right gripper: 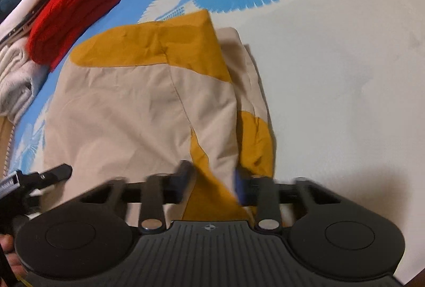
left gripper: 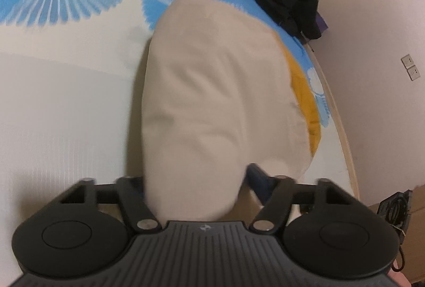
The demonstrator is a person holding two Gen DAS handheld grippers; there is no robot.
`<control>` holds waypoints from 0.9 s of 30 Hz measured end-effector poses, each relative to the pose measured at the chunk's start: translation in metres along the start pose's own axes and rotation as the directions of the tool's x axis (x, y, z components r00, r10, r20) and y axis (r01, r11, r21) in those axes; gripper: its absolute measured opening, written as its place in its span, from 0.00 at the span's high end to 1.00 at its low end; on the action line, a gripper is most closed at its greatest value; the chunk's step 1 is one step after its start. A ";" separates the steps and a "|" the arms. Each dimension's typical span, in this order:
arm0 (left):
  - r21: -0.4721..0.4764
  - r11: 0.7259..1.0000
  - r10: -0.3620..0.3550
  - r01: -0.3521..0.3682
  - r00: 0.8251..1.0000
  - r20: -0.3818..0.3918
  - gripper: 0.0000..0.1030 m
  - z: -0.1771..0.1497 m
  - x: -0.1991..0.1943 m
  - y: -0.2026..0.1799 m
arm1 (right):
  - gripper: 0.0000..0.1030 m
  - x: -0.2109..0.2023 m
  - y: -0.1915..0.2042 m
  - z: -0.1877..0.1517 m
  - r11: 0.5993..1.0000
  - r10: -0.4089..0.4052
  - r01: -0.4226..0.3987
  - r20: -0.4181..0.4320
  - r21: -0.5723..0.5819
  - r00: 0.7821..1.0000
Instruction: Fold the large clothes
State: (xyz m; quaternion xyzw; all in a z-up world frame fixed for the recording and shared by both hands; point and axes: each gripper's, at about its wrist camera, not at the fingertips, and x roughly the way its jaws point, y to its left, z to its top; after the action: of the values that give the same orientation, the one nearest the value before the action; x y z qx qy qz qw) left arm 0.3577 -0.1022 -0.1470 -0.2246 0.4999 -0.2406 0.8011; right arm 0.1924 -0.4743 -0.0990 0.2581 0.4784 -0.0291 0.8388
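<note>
A large beige and mustard-yellow garment (right gripper: 138, 106) lies on a bed with a blue and white sheet (right gripper: 332, 74). In the left wrist view the beige cloth (left gripper: 212, 90) hangs between the fingers of my left gripper (left gripper: 196, 180), which is shut on it and holds it lifted; a mustard part (left gripper: 305, 101) shows behind. In the right wrist view my right gripper (right gripper: 213, 178) is shut on a fold of the garment at its near edge. The left finger of the left gripper is hidden by cloth.
A red folded cloth (right gripper: 77, 8) and a grey garment (right gripper: 16, 80) lie at the left of the bed. Dark clothes (left gripper: 287, 0) pile at the bed's far side near a wall (left gripper: 372, 48). The other gripper's tip (right gripper: 53, 172) shows at the left.
</note>
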 end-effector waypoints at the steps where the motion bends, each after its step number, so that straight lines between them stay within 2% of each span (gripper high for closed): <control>1: 0.017 1.000 -0.007 0.006 1.000 0.010 0.48 0.002 -0.005 -0.004 | 0.91 -0.001 0.001 0.000 1.000 -0.004 0.004 0.009 -0.010 1.000; 3: 0.067 0.998 -0.019 0.017 0.999 0.030 0.57 0.005 -0.019 -0.012 | 0.95 -0.003 0.004 0.002 1.000 -0.002 0.003 0.029 -0.021 1.000; 7: 0.137 0.991 -0.003 -0.009 0.997 0.082 0.59 0.018 -0.044 -0.024 | 0.96 -0.005 0.027 0.008 0.999 0.025 -0.022 0.083 -0.046 0.996; 11: 0.123 0.992 -0.014 -0.004 0.990 0.143 0.60 0.041 -0.078 -0.006 | 0.97 -0.001 0.059 0.017 0.993 0.102 -0.093 0.135 -0.071 0.986; 13: 0.117 0.993 0.002 -0.023 0.984 0.176 0.59 0.052 -0.094 0.007 | 0.98 0.004 0.081 0.021 0.985 0.154 -0.140 0.161 -0.097 0.975; 15: 0.099 0.993 0.045 -0.066 0.980 0.194 0.51 0.061 -0.105 0.021 | 0.98 0.012 0.103 0.025 0.979 0.180 -0.160 0.172 -0.125 0.969; 18: 0.015 0.985 0.163 -0.171 0.962 0.221 0.43 0.064 -0.114 0.049 | 0.98 0.032 0.131 0.024 0.977 0.163 -0.139 0.150 -0.161 0.975; 21: -0.028 0.965 0.263 -0.261 0.952 0.156 0.40 0.065 -0.112 0.074 | 0.97 0.055 0.148 0.025 0.976 0.113 -0.086 0.124 -0.200 0.986; 23: -0.002 0.952 0.302 -0.305 0.939 0.167 0.37 0.059 -0.120 0.075 | 0.97 0.066 0.155 0.021 0.973 0.070 -0.046 0.102 -0.227 0.992; 26: 0.112 0.914 0.343 -0.389 0.891 0.297 0.16 0.053 -0.141 0.058 | 0.97 0.074 0.158 0.014 0.964 0.025 -0.001 0.088 -0.267 0.996; 27: 0.136 0.908 0.340 -0.397 0.886 0.316 0.16 0.049 -0.146 0.055 | 0.97 0.074 0.159 0.012 0.963 0.021 0.003 0.086 -0.269 0.996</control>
State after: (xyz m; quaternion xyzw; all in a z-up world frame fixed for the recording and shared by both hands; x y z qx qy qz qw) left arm 0.3551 0.0357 -0.0587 -0.0772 0.3867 -0.0966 0.9139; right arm 0.2895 -0.3276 -0.0903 0.1425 0.4395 0.0286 0.8864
